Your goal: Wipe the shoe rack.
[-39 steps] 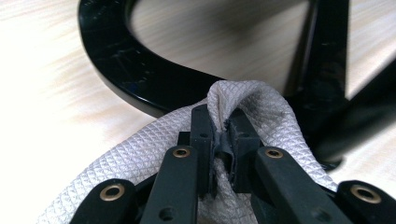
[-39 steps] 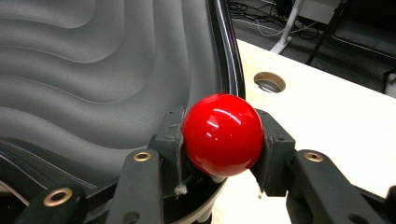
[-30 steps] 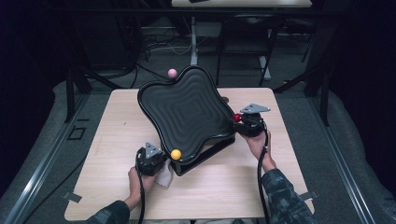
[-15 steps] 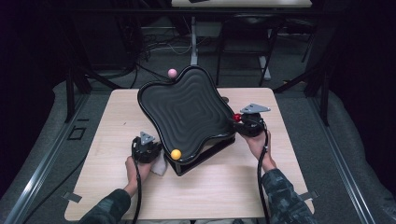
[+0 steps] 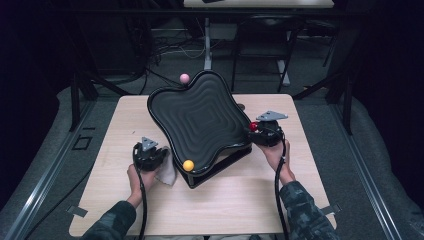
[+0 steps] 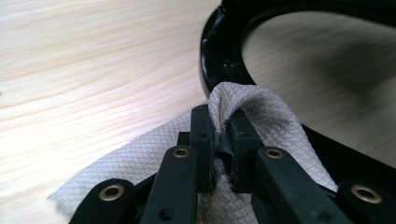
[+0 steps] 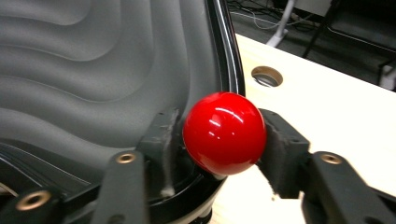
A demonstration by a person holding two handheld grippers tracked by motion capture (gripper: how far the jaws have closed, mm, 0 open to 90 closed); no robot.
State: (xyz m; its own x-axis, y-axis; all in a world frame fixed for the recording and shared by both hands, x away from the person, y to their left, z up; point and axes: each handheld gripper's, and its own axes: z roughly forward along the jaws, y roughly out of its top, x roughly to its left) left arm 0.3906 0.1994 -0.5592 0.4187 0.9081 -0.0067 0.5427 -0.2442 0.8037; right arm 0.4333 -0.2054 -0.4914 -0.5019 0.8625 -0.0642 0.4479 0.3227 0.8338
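Note:
A black wavy tray (image 5: 200,120) rests tilted on a black stand (image 5: 222,165). It carries a pink ball (image 5: 184,78) at its far corner, an orange ball (image 5: 188,165) at the near corner and a red ball (image 5: 253,126) at the right corner. My left gripper (image 5: 159,159) lies left of the near corner, shut on a white textured cloth (image 5: 168,173). In the left gripper view its tips (image 6: 220,122) pinch a fold of the cloth (image 6: 275,121) beside the tray's rim (image 6: 224,51). My right gripper (image 7: 220,128) has the red ball (image 7: 224,133) between its jaws, which have just been opening.
The wooden table (image 5: 120,125) has a round cable hole (image 7: 266,76) just behind the tray's right corner. Dark floor, cables and desk legs lie beyond the far edge. Bare tabletop stretches to the left and along the near side.
My left gripper has drawn away from the tray's near corner to the left and slightly up, taking the cloth along. My right hand has stayed at the red ball.

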